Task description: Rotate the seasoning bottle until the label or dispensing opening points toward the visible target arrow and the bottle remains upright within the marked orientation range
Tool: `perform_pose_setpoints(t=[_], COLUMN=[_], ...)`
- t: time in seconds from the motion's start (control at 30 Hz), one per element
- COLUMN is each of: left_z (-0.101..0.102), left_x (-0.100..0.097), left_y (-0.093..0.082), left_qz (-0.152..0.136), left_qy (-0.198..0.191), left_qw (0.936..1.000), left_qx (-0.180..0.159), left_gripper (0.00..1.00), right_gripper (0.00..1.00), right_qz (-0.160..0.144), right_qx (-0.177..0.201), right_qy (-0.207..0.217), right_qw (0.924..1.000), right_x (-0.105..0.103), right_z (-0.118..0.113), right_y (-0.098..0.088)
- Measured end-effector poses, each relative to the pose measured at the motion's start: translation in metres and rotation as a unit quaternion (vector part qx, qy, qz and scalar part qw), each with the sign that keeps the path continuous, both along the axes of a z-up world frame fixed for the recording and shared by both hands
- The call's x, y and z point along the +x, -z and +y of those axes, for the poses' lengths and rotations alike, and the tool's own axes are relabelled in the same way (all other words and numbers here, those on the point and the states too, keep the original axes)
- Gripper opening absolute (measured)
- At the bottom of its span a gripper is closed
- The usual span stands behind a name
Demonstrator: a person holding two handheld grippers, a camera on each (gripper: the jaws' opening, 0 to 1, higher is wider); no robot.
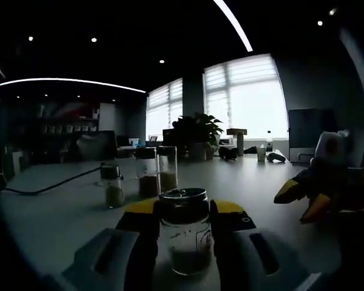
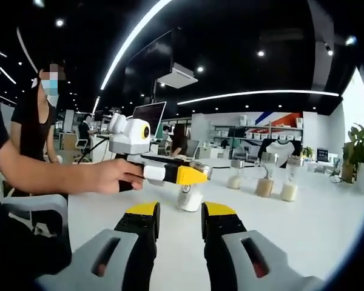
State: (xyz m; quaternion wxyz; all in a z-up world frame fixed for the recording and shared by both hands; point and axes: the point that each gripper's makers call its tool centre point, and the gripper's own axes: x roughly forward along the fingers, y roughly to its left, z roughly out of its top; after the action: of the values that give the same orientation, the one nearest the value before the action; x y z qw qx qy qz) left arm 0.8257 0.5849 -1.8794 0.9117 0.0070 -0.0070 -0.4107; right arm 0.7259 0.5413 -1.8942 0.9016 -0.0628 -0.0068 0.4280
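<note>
Your left gripper (image 1: 183, 227) clamps the seasoning bottle (image 1: 185, 233), your right gripper (image 2: 179, 221) hangs apart, empty; twist off-axis and the bottle likely tips on the table (image 1: 60, 206).

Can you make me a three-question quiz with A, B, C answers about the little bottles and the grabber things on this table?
1. Where is the nearest seasoning bottle in the left gripper view?
A. between the left gripper jaws
B. lying on the floor
C. on the windowsill

2. How many other bottles stand in a group behind it on the white table?
A. one
B. three
C. six

3. How do the right gripper jaws stand?
A. clamped on a bottle
B. apart with nothing between them
C. holding a cup

Answers:
1 A, the bottle sits upright between the two yellow-tipped jaws.
2 B, a short bottle and two taller ones stand beyond.
3 B, the right gripper view shows bare table through the gap.
</note>
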Motion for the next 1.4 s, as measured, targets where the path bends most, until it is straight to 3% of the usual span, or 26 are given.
perform_pose_setpoints(t=[0.2,0.4,0.57,0.77,0.87,0.93,1.07,1.13,1.2,1.27,1.4], left_z=[0.005,0.010,0.008,0.008,0.008,0.012,0.011,0.009,0.010,0.011,0.014], left_x=[-0.003,-0.005,-0.006,-0.004,-0.004,-0.003,-0.008,-0.010,-0.007,-0.003,0.003], left_y=[0.001,0.002,0.004,0.007,0.010,0.011,0.012,0.012,0.018,0.022,0.022], left_qz=[0.010,0.013,0.013,0.023,0.049,0.061,0.071,0.069,0.057,0.054,0.052], left_qy=[-0.001,-0.002,0.006,0.011,0.012,0.001,0.005,0.007,-0.005,-0.017,-0.038], left_qw=[0.9999,0.9998,0.9999,0.9996,0.9983,0.9974,0.9967,0.9971,0.9983,0.9982,0.9978], left_qx=[-0.007,-0.013,-0.007,-0.013,-0.030,-0.038,-0.039,-0.033,0.003,0.016,0.016], left_gripper=[0.35,0.35,0.35,0.35,0.35,0.37,0.38,0.41,0.40,0.38,0.35], right_gripper=[0.26,0.33,0.49,0.69,0.81,0.88,0.91,0.94,0.96,0.99,0.99], right_qz=[0.009,0.023,0.044,0.048,0.080,0.073,0.057,0.059,0.062,0.064,0.062], right_qx=[0.010,0.025,0.019,0.012,0.048,0.078,0.060,0.059,0.065,0.071,0.066], right_qy=[0.001,0.007,-0.004,-0.004,-0.003,0.002,0.021,0.026,0.036,0.039,0.040], right_qw=[0.9999,0.9994,0.9989,0.9987,0.9957,0.9942,0.9963,0.9961,0.9953,0.9947,0.9951], right_x=[0.002,0.005,0.007,0.009,0.011,0.013,0.017,0.019,0.022,0.024,0.024], right_z=[-0.004,-0.009,-0.008,-0.012,-0.017,-0.025,-0.039,-0.043,-0.053,-0.057,-0.061], right_y=[0.001,0.000,0.006,0.008,0.001,-0.013,-0.014,-0.012,-0.012,-0.013,-0.014])
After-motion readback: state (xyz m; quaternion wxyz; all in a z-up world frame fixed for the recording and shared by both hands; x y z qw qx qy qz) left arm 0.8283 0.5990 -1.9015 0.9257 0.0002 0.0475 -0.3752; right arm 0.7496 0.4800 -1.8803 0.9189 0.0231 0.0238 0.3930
